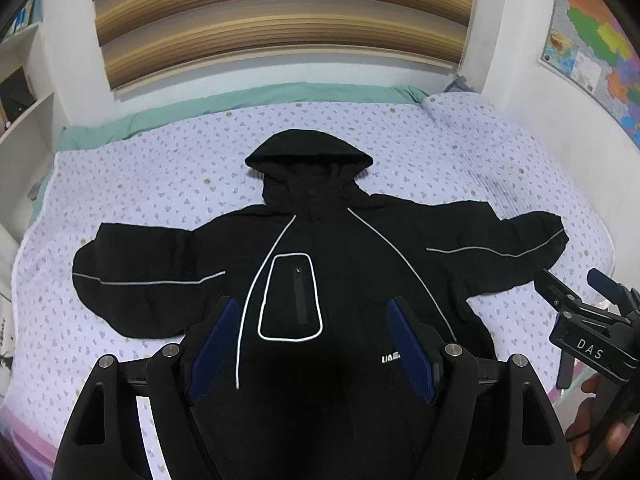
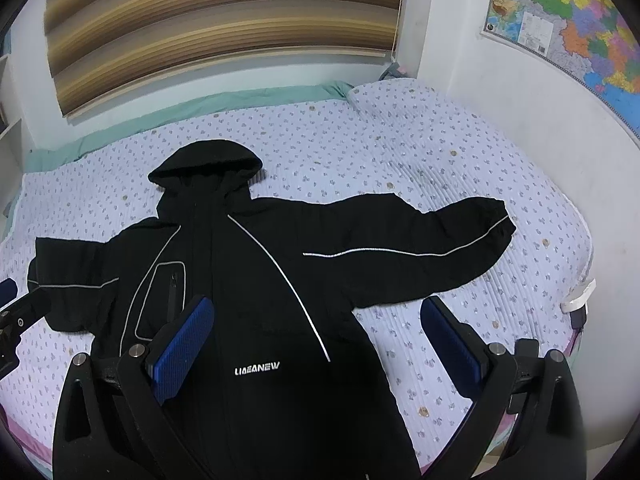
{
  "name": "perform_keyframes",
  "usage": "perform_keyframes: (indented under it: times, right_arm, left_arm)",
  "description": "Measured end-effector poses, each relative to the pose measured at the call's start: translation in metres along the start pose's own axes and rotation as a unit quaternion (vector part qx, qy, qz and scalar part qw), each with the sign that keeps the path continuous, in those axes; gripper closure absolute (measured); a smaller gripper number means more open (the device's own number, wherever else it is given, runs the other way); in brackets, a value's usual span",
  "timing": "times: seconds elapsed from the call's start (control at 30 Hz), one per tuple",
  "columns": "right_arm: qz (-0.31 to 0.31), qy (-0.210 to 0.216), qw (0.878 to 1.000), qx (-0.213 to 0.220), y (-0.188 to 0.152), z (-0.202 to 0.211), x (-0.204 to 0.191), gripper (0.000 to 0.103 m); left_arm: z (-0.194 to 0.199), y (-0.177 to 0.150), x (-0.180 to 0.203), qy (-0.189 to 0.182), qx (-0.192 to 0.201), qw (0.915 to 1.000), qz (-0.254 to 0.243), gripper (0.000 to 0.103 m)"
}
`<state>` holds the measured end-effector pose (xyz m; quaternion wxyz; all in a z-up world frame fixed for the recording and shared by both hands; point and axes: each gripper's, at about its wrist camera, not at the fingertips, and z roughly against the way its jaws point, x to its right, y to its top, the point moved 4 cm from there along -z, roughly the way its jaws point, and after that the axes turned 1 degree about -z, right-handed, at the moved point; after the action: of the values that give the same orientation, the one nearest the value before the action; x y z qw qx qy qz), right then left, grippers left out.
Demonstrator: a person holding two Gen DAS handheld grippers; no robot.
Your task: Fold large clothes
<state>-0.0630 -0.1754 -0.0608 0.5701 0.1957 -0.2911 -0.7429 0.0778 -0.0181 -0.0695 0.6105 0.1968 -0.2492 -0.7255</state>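
Two grippers hang above a black jacket, and neither touches it.

From the left wrist camera, the jacket lies flat and face up on the bed, which has a pale flowered cover. Its hood points toward the striped blind on the far wall, and both sleeves are spread out to the sides. The left gripper hovers over the jacket's lower front with its blue-padded fingers set wide and nothing between them. A white-outlined chest pocket shows in that gap. Beyond the end of one sleeve, the right gripper is visible over the bed's edge, also spread open, with part of a hand beneath it. A map hangs on the wall past that sleeve.

From the right wrist camera, the jacket again lies spread on the bed, hood toward the blind. The right gripper is wide open and empty, one finger over the jacket's front near the white lettering, the other over the bare cover beside the hem. A sleeve stretches toward the wall with the map. Part of the left gripper shows beside the opposite sleeve.
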Motion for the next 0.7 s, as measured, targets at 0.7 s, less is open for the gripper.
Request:
perform_keyframes:
  times: [0.7]
  right_arm:
    - [0.024,0.013,0.999,-0.032,0.028,-0.061,-0.036,0.0]
  left_arm:
    - [-0.051,0.032,-0.032,0.019,0.008,0.9997,0.016,0.026]
